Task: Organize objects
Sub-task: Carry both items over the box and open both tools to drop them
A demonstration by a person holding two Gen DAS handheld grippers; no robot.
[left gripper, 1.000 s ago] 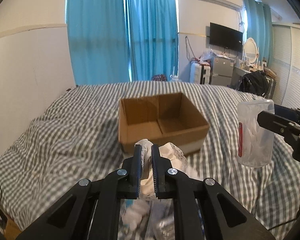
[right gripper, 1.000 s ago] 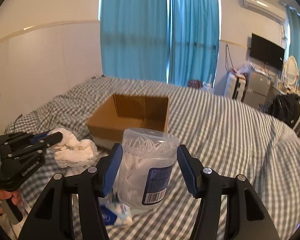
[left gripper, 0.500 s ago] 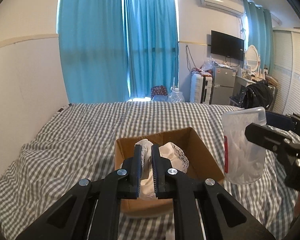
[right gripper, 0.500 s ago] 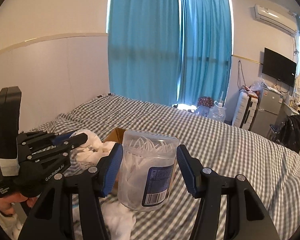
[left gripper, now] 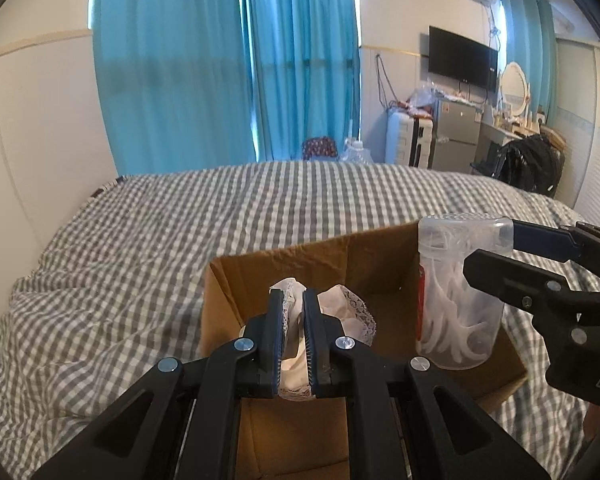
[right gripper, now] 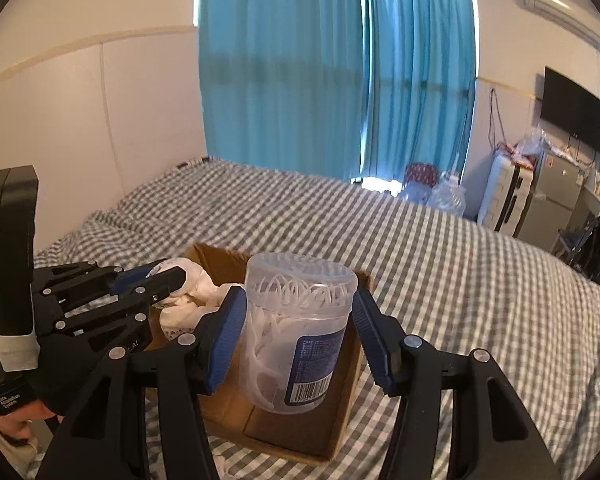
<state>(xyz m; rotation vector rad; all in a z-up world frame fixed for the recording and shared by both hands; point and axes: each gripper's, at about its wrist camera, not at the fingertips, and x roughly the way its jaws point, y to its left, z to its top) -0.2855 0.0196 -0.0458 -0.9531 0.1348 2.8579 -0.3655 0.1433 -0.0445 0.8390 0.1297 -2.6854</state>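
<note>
Over the open cardboard box (left gripper: 300, 264) on the checked bed (left gripper: 140, 232), the left tool (left gripper: 293, 312) is clamped on a white lace cloth (left gripper: 340, 308), and the right tool (right gripper: 298, 332) squeezes a clear plastic jar (right gripper: 296, 336) at its middle. The cloth is soft and limp, so I think it will drop and fold by itself. The jar is smooth, round and probably light, full of thin white floss picks; holding its straight wall seems safest, because it may slip.
</note>
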